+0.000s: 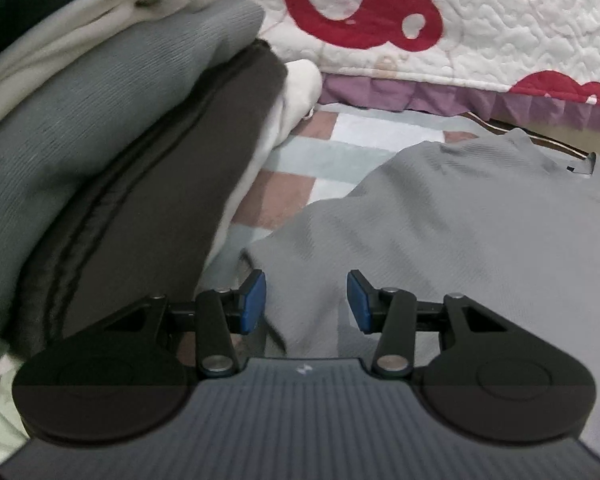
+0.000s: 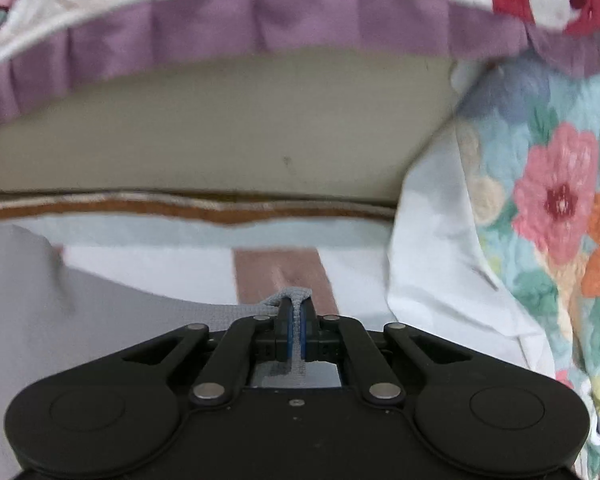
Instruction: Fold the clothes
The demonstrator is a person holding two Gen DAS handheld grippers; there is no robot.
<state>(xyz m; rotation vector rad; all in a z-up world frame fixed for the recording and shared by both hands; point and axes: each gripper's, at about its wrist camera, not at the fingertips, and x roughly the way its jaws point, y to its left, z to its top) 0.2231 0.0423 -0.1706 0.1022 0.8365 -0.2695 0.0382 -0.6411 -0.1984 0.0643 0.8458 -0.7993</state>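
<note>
Left wrist view: a pale grey knit sweater (image 1: pixel 452 220) lies spread flat on a checked blanket (image 1: pixel 340 148) of pink, white and pale green squares. The fabric has a fine ribbed weave, soft creases run across it, and a neckline with a small dark label sits at its far right edge. The left gripper (image 1: pixel 306 300) hangs just above the sweater's near edge, its two blue-padded jaws wide apart with nothing between them. To the left stands a stack of folded clothes (image 1: pixel 112 152), layered from the top as cream, grey-green, dark brown and cream again. Behind it all hangs a white quilt (image 1: pixel 500 40) printed with red bears and edged in a purple frill. In the right wrist view the right gripper (image 2: pixel 296 320) has its jaws pressed together on a thin fold of the same grey sweater (image 2: pixel 100 312), and a small bunch of knit pokes out past the tips. The rest of the garment trails off to the left over the checked blanket (image 2: pixel 280 268). A beige panel (image 2: pixel 240 140) rises behind under the purple frill, and a floral quilt (image 2: pixel 552 200) with pink and orange flowers fills the right side.
</note>
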